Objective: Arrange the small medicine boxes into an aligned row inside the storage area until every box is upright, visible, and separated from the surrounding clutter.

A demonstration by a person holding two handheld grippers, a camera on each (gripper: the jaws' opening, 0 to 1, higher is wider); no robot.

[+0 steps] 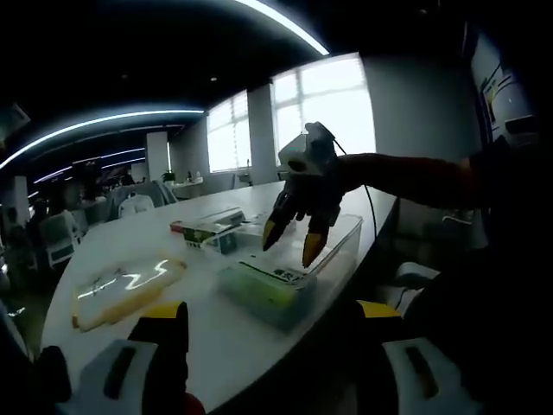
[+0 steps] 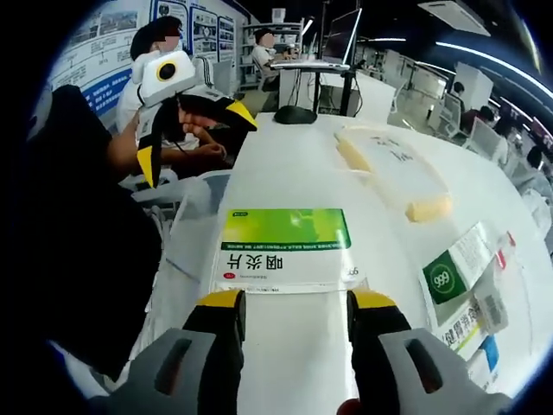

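A green-and-white medicine box (image 2: 285, 251) lies flat inside a clear plastic bin (image 2: 186, 229). My right gripper (image 2: 296, 307) is open, its yellow-tipped jaws hovering just above the box's near end without touching it. The left gripper view shows that same right gripper (image 1: 292, 242) over the bin (image 1: 341, 251) and the box (image 1: 268, 285). More medicine boxes (image 1: 212, 226) lie flat on the white table beyond the bin, one with a green round logo (image 2: 462, 277). My left gripper (image 1: 270, 316) is open and holds nothing, back from the table edge; a hand holds this left gripper (image 2: 193, 138).
A flat yellowish packet (image 1: 130, 290) lies on the white table (image 1: 216, 346), and it also appears as the packet (image 2: 397, 173) past the bin. A monitor on a dark base (image 2: 298, 112) stands at the table's far end. People sit at desks behind.
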